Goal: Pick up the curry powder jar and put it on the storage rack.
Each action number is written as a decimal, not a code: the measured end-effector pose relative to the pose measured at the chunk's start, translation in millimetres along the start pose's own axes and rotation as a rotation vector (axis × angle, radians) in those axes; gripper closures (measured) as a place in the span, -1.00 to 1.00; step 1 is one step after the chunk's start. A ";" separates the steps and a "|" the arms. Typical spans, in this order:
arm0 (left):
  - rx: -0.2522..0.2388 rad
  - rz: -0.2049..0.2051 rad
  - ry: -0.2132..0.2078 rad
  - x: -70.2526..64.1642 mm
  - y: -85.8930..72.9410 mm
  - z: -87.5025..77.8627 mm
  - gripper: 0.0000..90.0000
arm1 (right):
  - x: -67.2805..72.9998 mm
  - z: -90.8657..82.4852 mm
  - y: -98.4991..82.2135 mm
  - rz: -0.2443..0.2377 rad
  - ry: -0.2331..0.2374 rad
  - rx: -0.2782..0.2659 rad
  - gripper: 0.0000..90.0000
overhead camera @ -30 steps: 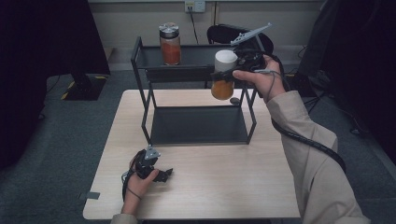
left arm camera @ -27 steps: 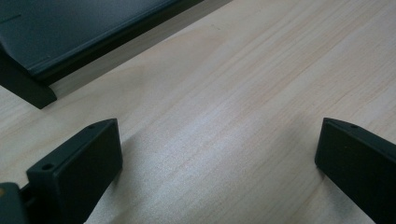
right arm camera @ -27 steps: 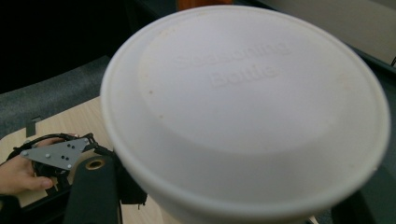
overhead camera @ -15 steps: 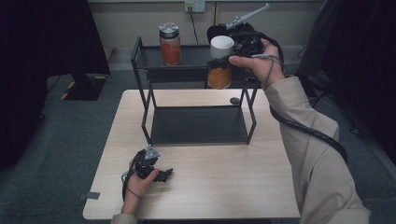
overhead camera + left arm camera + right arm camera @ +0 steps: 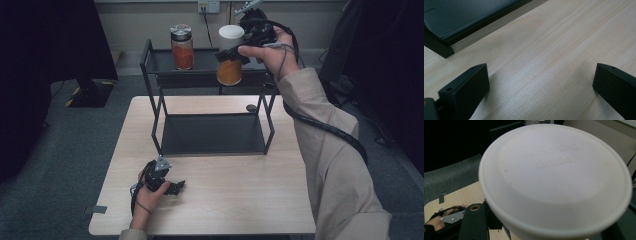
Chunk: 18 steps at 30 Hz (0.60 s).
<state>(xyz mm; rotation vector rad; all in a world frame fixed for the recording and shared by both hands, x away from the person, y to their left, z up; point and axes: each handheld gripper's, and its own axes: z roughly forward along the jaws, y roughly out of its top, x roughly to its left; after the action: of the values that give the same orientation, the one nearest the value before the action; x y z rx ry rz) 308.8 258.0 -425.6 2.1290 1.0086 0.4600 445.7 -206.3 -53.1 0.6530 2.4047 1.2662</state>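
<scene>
Right claw (image 5: 234, 54) clamped on seasoning bottle (image 5: 230, 56), gripping just under white lid (image 5: 554, 180). Bottle in air, in front of top shelf of black rack (image 5: 200, 74), above tabletop (image 5: 225, 200). Long axis upright, lid up, orange powder below. Second jar (image 5: 182, 47) stands on top shelf. Left claw (image 5: 172, 188) rests on tabletop, jaws wide apart, nothing between.

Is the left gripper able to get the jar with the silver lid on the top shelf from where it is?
Probably not without a long reach. The left gripper rests open on the table's near edge, while the silver-lidded jar stands on the far top shelf of the black rack, which lies between them.
</scene>
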 end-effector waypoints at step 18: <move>0.000 0.000 0.000 -0.1 0.0 0.0 -1.00 | -10.8 33.1 35.6 0.029 -0.034 0.008 -0.23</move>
<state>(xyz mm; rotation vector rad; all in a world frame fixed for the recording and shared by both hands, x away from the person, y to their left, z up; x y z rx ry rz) 308.8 257.9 -425.6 2.1289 1.0089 0.4603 479.6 -172.2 -40.3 0.7079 2.3817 1.2473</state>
